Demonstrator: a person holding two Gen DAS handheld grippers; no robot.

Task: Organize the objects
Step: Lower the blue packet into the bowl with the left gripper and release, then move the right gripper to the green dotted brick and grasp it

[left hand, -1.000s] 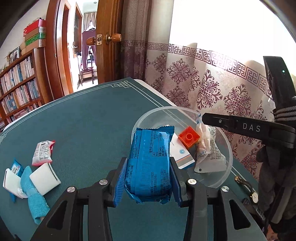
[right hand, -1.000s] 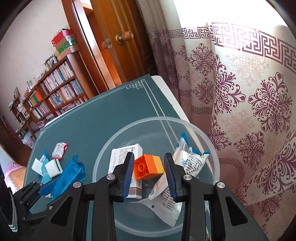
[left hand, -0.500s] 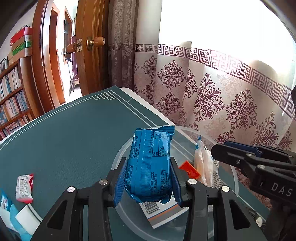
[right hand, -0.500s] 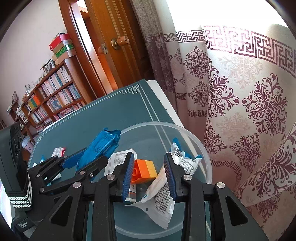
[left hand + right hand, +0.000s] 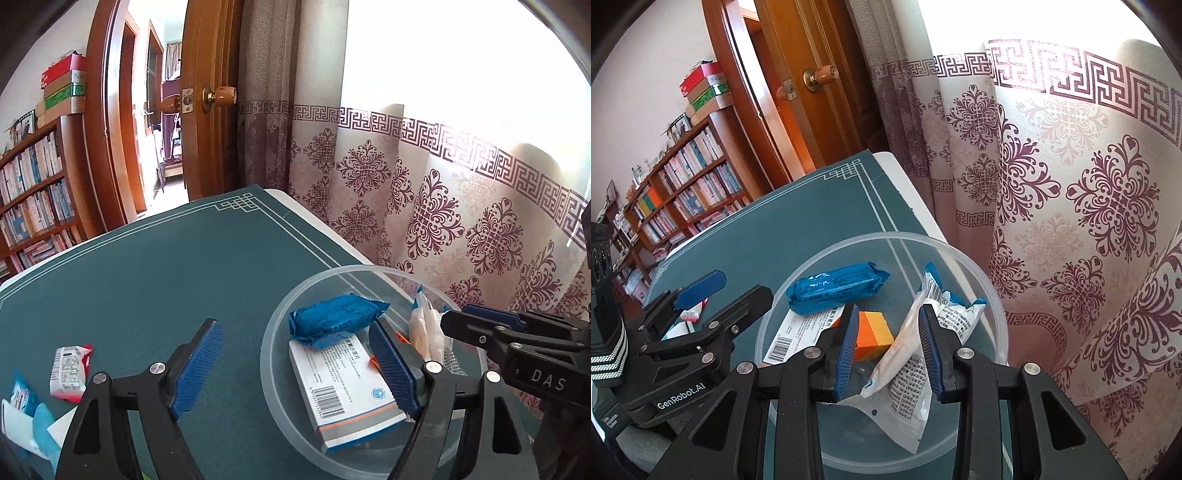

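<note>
Left wrist view: blue snack packet now lies in the clear plastic bowl, resting partly on the white medicine box, nothing gripping it. Left gripper has just been opening and its jaws stand wide, one pad outside the bowl over the table, the other over the bowl's inside; nothing between them, so this reads as a release over the bowl. Packet is a crinkled foil wrap, glossy blue with crimped zigzag ends, roughly brick-shaped, lying on its side. Right wrist view shows the same packet toward the far side of the bowl, box beneath it with barcode up, orange toy block beside it, and a white printed sachet draped across the near side. Right gripper sits narrow low in the bowl, block and sachet in the gap between its pads; can't tell if the pads actually press either one, so grip unconfirmed. My guess is it's steadying the bowl area or about to rearrange. Bowl sits near the edge of the green table mat, by the patterned curtain. More loose items are outside, well apart on the mat: red-white sachet plus a small blue-and-white pile. Likely next picks.
</note>
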